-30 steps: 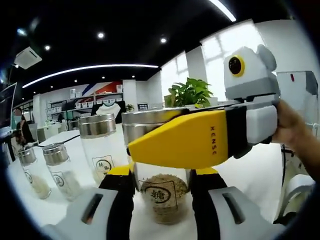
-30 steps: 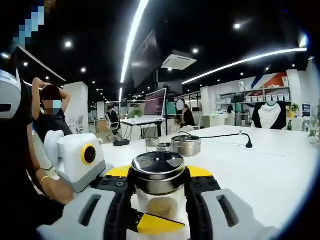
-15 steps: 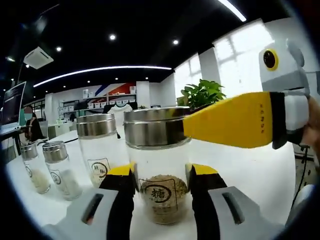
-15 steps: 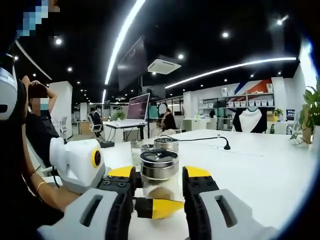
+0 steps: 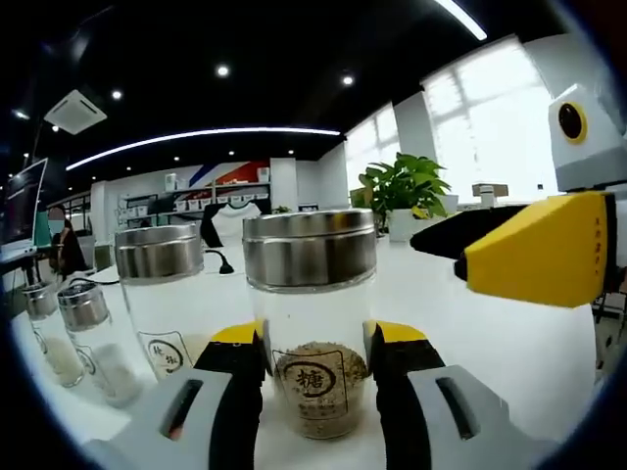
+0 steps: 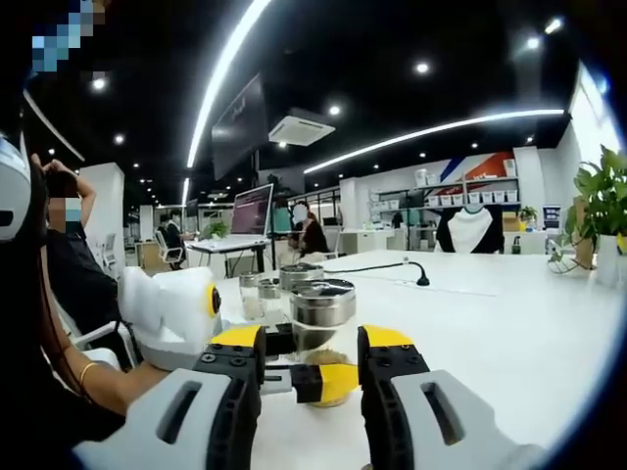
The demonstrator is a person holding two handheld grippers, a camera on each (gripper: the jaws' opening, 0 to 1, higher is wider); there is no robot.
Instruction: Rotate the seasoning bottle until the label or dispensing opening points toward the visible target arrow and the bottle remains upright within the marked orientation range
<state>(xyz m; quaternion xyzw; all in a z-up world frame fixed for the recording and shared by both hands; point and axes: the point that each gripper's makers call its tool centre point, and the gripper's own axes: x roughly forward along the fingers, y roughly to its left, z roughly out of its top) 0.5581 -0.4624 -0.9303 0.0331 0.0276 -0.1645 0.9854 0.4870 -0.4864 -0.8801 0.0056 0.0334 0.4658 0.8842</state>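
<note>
Here the left gripper has its two jaws closed against the sides of the seasoning bottle, which stands upright on the white table, its label facing the left gripper view. The right gripper is open and holds nothing, its jaws apart short of the bottle. Just beside the bottle stands a second glass jar, then two smaller jars. Farther back, a potted plant sits on the table.
</note>
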